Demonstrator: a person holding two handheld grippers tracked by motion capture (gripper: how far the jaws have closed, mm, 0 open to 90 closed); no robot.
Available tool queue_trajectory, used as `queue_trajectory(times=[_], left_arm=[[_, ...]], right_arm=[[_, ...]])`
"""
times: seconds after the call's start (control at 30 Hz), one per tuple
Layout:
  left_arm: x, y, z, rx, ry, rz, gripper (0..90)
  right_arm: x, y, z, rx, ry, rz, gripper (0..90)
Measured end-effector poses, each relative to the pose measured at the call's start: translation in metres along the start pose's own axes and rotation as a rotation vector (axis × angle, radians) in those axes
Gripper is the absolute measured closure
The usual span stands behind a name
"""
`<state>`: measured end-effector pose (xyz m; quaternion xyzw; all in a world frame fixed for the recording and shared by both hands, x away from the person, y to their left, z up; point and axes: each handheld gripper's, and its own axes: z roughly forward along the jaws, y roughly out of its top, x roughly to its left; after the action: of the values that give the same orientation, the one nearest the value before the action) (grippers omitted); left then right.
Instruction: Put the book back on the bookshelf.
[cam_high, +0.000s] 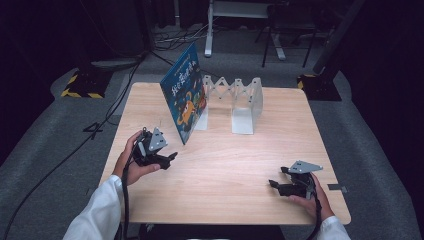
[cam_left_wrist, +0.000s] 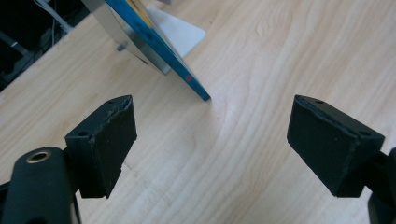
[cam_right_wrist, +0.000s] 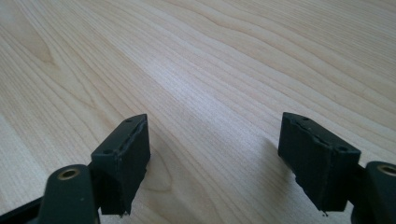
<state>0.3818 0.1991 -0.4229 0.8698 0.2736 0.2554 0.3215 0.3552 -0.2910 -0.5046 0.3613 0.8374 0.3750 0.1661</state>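
A blue picture book (cam_high: 184, 95) leans tilted against the left end of a white folding book rack (cam_high: 235, 100) at the back of the wooden table (cam_high: 225, 165). My left gripper (cam_high: 170, 157) is open at the table's left, just in front of the book's lower corner (cam_left_wrist: 198, 91), with nothing between its fingers (cam_left_wrist: 105, 142). In the left gripper view its jaws stand wide apart, and the book's bottom edge lies a short way beyond them. My right gripper (cam_high: 274, 184) is open near the front right of the table, its jaws (cam_right_wrist: 215, 158) wide apart over bare wood.
The rack's white base plate (cam_left_wrist: 175, 32) rests on the table behind the book. The rack's right-hand dividers (cam_high: 247, 102) hold nothing. Beyond the table lie a grey floor, cables (cam_high: 75, 145) and dark stand legs with yellow-black tape (cam_high: 80, 90).
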Motion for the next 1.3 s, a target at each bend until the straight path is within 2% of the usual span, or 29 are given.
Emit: queue_trajectory(times=[0.3,0.37,0.8,0.97,1.07,1.2,1.23,1.27,1.3], left_arm=[[-0.012,-0.021,0.001,0.063,-0.030,0.023,16.2],[-0.015,-0.026,0.000,0.073,-0.026,0.028,16.3],[-0.026,-0.060,0.007,0.130,-0.070,-0.005,16.3],[-0.030,-0.076,0.008,0.126,-0.103,-0.039,16.3],[-0.031,-0.080,0.008,0.127,-0.113,-0.052,16.3],[-0.031,-0.088,0.006,0.098,-0.128,-0.103,16.2],[-0.030,-0.090,0.006,0.091,-0.134,-0.129,16.2],[-0.030,-0.090,0.006,0.091,-0.134,-0.129,16.2],[-0.029,-0.093,0.006,0.076,-0.148,-0.162,16.2]], right_arm=[[0.001,0.000,0.000,0.001,-0.006,0.006,25.4],[0.001,0.000,-0.001,0.002,-0.007,0.007,25.4],[0.002,-0.002,-0.003,0.001,-0.010,0.007,25.0],[0.003,-0.004,-0.004,0.001,-0.011,0.012,25.0],[0.004,-0.005,-0.006,0.002,-0.012,0.012,25.0],[0.006,-0.008,-0.009,0.001,-0.014,0.013,25.0],[0.006,-0.009,-0.010,0.002,-0.015,0.013,25.0],[0.006,-0.009,-0.010,0.002,-0.015,0.013,25.0],[0.006,-0.009,-0.010,0.003,-0.016,0.013,25.0]])
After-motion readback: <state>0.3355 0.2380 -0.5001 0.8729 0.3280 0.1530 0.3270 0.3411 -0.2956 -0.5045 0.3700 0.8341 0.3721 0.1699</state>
